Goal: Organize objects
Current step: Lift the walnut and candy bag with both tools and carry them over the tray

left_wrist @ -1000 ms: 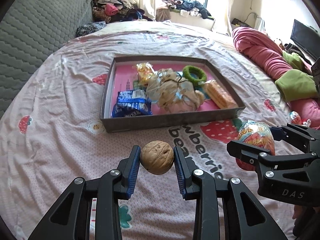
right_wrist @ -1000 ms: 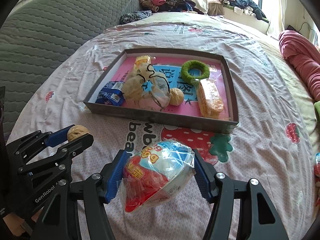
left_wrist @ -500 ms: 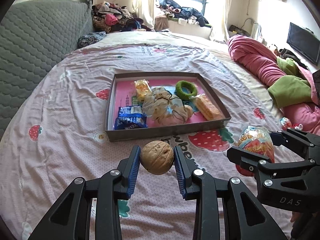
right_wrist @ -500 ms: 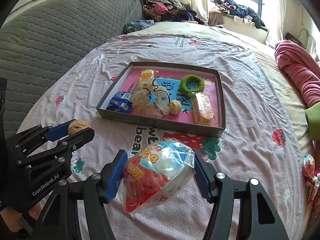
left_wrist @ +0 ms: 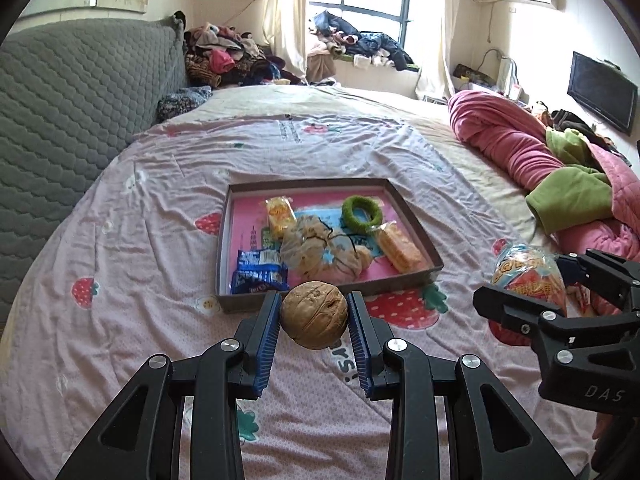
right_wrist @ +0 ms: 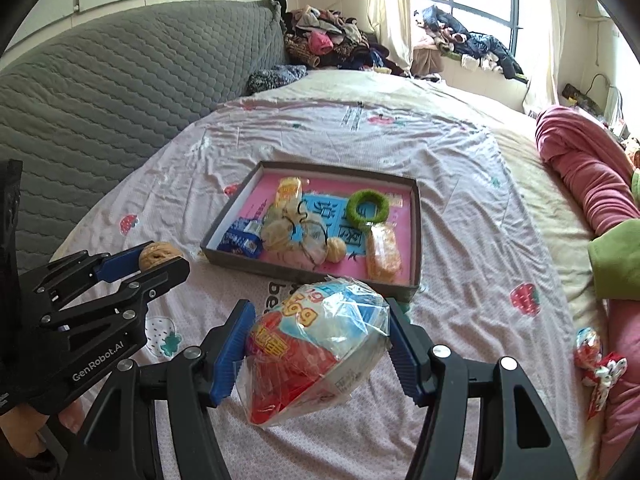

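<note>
Left gripper (left_wrist: 313, 317) fingers pinch a walnut (left_wrist: 314, 315), right gripper (right_wrist: 321, 339) squeezes a crinkly wrapped snack bowl (right_wrist: 316, 350) (I think), both above the bed short of the tray (left_wrist: 330, 291), so the slick film could slip out.

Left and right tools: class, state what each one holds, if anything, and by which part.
The left tool grips a walnut across its sides. The right tool grips a plastic-wrapped snack cup across its body.

home bedrm, bed (left_wrist: 168, 184), clothes pile (left_wrist: 228, 56), tv (left_wrist: 602, 96)
</note>
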Tool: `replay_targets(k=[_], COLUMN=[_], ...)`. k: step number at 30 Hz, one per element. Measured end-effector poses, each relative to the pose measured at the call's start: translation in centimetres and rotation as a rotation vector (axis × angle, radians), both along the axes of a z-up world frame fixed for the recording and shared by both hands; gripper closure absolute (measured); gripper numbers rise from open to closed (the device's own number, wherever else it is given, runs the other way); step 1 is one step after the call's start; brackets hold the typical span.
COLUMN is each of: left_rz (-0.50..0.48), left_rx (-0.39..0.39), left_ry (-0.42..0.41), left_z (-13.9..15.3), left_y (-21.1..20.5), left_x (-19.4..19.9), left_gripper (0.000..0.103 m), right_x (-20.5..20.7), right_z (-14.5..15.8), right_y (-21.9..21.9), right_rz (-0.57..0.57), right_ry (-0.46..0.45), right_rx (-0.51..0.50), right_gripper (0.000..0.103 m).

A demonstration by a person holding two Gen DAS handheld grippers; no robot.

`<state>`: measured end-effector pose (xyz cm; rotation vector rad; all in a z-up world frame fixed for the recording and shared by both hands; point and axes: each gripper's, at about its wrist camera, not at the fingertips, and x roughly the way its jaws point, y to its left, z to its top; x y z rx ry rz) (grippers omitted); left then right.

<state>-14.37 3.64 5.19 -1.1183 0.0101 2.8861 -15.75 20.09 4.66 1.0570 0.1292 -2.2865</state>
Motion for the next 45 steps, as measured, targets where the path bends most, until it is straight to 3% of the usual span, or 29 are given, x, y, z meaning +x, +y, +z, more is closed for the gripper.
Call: replay_targets(k=[23, 45], left_rz=[-0.005, 0.013], left_rx=[-0.052, -0.076], left_ry=[0.059, 0.063], left_z=[4.0, 3.6], left_y=[1.2, 1.9], left_x=[-2.8, -9.2], left_gripper=[0.069, 0.069], right_x=[-2.4, -7.2], right_z=[4.5, 3.8], right_y=[0.9, -0.8], right_rz=[-0.02, 0.002], right_ry=[0.102, 0.121], right_rx=[-0.024, 0.001], right_gripper=[0.039, 0.039])
